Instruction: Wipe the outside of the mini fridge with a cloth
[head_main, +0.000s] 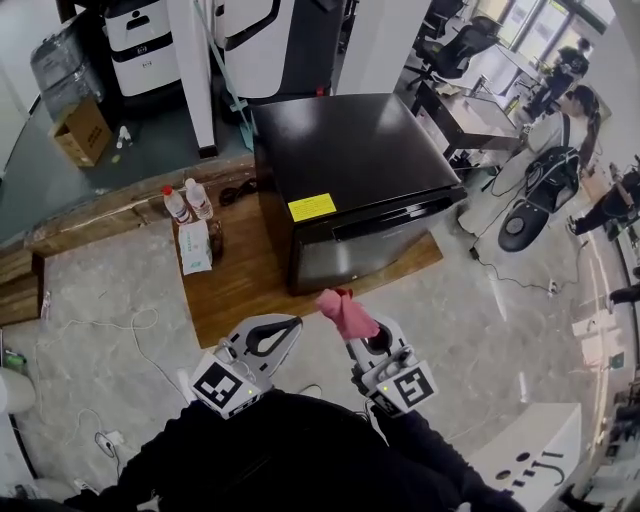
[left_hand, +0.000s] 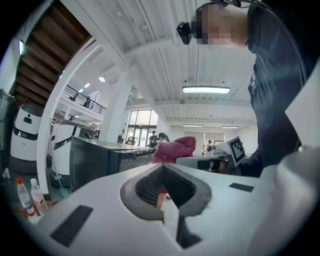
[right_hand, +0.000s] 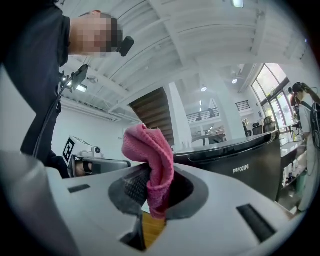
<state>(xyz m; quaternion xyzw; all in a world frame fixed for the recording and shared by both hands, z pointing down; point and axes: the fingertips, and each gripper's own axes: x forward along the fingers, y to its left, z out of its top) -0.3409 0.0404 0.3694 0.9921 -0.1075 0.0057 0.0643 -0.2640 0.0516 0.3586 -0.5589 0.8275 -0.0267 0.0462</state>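
The black mini fridge stands on a wooden platform, with a yellow label on its top front edge and its door facing me. My right gripper is held just in front of the door, shut on a bunched pink cloth that sticks up out of its jaws. In the right gripper view the cloth hangs between the pads and the fridge is ahead to the right. My left gripper hovers beside it to the left, shut and holding nothing; its view shows the cloth and the fridge.
Two water bottles and a white pack stand on the platform left of the fridge. Cables lie on the marble floor. A cardboard box and white machines are behind; people and a black chair are at right.
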